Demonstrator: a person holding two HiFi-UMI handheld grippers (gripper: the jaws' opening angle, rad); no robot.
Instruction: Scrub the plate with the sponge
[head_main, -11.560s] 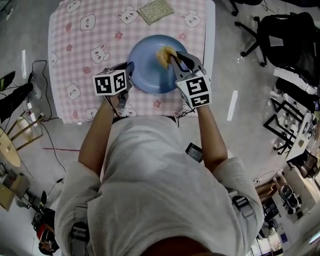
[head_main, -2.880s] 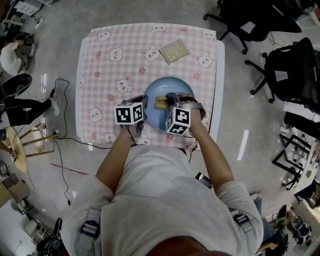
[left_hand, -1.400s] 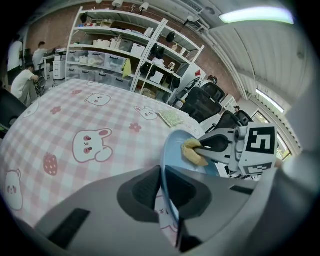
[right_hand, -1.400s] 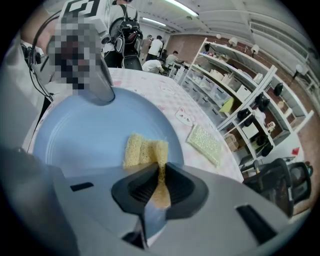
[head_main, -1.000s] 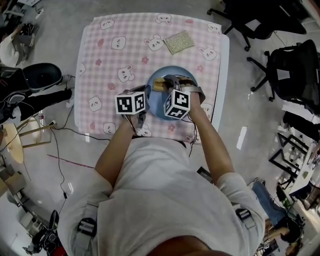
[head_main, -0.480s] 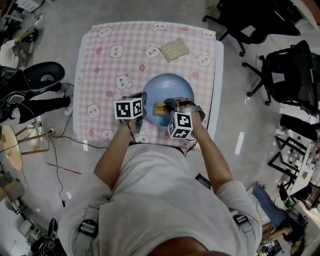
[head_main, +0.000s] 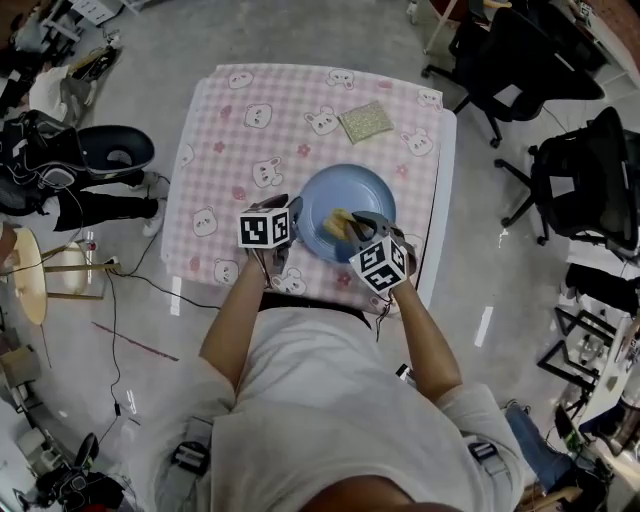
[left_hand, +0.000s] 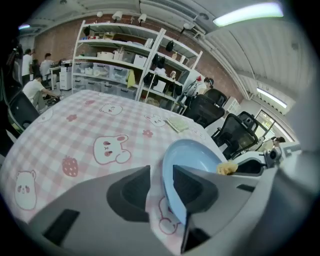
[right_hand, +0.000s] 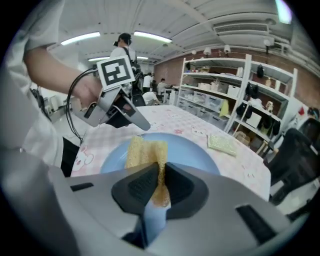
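I have the left gripper (left_hand: 161, 186) clamped on the near rim of the blue plate (left_hand: 194, 159), jaws closed on the edge with a fold of the pink checked tablecloth (left_hand: 90, 137) caught in with it. That grip is there to anchor the plate, I judge, so it cannot slide or spin on the cloth when the other side pushes. The plate sits toward the near right part of the table (head_main: 436, 215), close to my body, where both arms reach it without stretching.

The right gripper (right_hand: 157, 182) is closed on the yellow sponge (right_hand: 145, 149), pinching it by one end so that the free part sticks out ahead of the jaws and over the plate's inner surface. Held this way (folded a little by the squeeze), the sponge offers a broad face to the plate and the jaws themselves stay off the surface. From above, the sponge lies over the plate's near half, just beside the left jaws.

A green scouring pad (head_main: 365, 121) rests on the far side of the table, well apart and out of use.
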